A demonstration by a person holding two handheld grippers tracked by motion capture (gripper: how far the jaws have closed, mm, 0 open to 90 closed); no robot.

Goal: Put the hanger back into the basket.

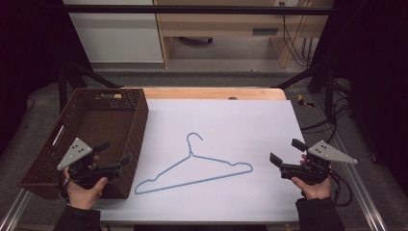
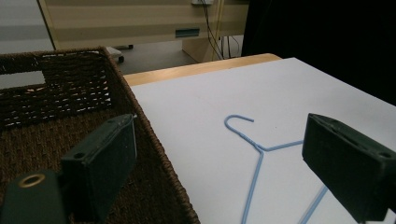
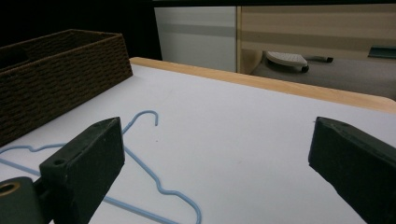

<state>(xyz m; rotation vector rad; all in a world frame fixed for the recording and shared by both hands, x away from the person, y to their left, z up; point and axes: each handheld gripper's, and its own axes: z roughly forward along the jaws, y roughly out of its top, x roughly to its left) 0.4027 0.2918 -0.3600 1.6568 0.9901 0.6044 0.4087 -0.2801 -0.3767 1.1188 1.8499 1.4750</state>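
Nothing looks started from my seat: the thin light-blue wire hanger (image 1: 192, 166) lies flat and untouched mid-counter (image 1: 250, 120), hook pointing away, just beside the dark brown woven basket (image 1: 45, 163). My left gripper (image 1: 114, 153) hovers over the basket's near corner, jaws apart; my right gripper (image 1: 287, 151) waits, jaws apart, holding nothing.

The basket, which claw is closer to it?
Left. The left claw hangs over the brown basket at its near right corner. The right claw is across the table, beyond the blue hanger.
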